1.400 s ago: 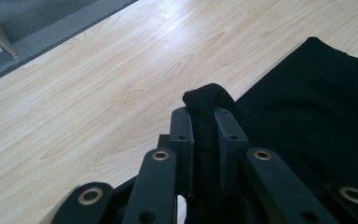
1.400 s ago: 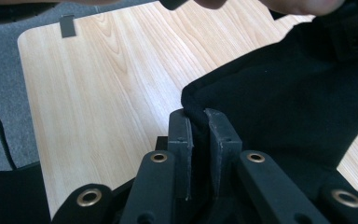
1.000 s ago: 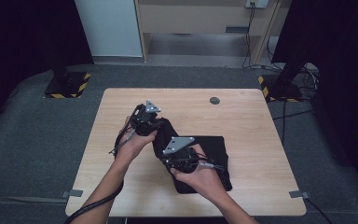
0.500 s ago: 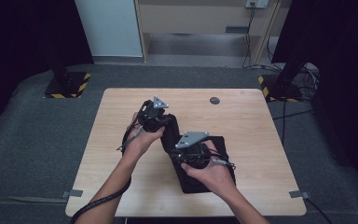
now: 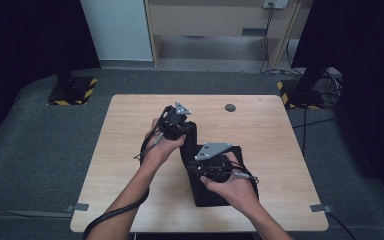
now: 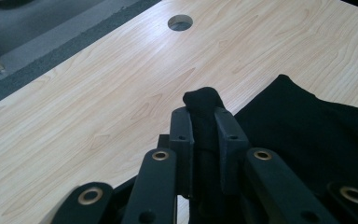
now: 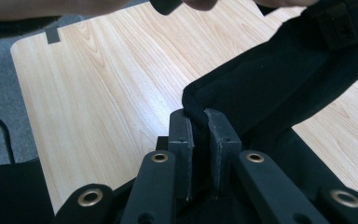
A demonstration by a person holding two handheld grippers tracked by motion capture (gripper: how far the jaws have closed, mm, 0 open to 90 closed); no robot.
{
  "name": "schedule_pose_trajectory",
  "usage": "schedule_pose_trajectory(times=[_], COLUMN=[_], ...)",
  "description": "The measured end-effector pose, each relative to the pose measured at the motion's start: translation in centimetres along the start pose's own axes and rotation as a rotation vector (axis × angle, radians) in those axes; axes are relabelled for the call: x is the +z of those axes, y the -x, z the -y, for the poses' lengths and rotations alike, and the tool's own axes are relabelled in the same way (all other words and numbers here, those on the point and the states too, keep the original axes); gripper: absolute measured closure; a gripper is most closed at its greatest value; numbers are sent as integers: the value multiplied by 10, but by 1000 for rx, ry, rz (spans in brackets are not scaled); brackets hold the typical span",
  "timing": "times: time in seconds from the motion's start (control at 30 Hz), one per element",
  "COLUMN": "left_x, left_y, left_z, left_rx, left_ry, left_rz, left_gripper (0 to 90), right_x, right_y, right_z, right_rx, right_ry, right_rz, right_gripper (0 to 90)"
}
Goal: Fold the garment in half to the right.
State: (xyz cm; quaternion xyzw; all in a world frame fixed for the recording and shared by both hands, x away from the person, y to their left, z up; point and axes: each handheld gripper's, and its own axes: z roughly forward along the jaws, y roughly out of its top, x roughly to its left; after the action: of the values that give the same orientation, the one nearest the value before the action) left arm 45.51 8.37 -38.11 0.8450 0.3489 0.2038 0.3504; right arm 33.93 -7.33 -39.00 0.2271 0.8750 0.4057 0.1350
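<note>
A black cloth (image 5: 215, 192) lies on the wooden table (image 5: 275, 130), partly lifted between both grippers. My left gripper (image 5: 187, 131) is shut on one edge of the cloth (image 6: 204, 103), which sticks up between its pads above the table's middle. My right gripper (image 5: 196, 167) is shut on another edge of the cloth (image 7: 261, 88), a fold pinched between its pads. In the right gripper view the cloth stretches up and to the right toward the other gripper (image 7: 342, 23). The rest of the cloth (image 6: 317, 126) rests flat on the table.
A round cable hole (image 5: 230, 107) sits near the table's far edge, also in the left gripper view as the hole (image 6: 180, 22). Two stands with striped bases (image 5: 72, 90) flank the table on grey carpet. Tape tabs (image 5: 80, 206) mark the table's near corners.
Both hands have moved to the right and slightly up with the cloth held between them. The lifted cloth edge has shifted right across the table.
</note>
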Motion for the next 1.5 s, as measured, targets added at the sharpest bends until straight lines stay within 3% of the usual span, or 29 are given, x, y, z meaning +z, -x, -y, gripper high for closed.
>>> schedule_pose_trajectory(times=[0.27,0.47,1.13,1.5], left_x=[8,18,35,47], left_y=[5,9,27,38], left_z=[-4,-7,-16,-19], left_rx=[-6,-44,-85,-83], left_ry=[14,36,60,68], left_rz=[26,64,76,79], left_gripper=[797,797,797,797], right_x=[-7,-11,-26,-32], right_y=[5,10,22,28], right_z=[7,15,38,49], right_rx=[10,24,67,94], right_ry=[-6,-14,-20,-23], right_rz=[15,28,60,72], right_gripper=[818,818,818,816])
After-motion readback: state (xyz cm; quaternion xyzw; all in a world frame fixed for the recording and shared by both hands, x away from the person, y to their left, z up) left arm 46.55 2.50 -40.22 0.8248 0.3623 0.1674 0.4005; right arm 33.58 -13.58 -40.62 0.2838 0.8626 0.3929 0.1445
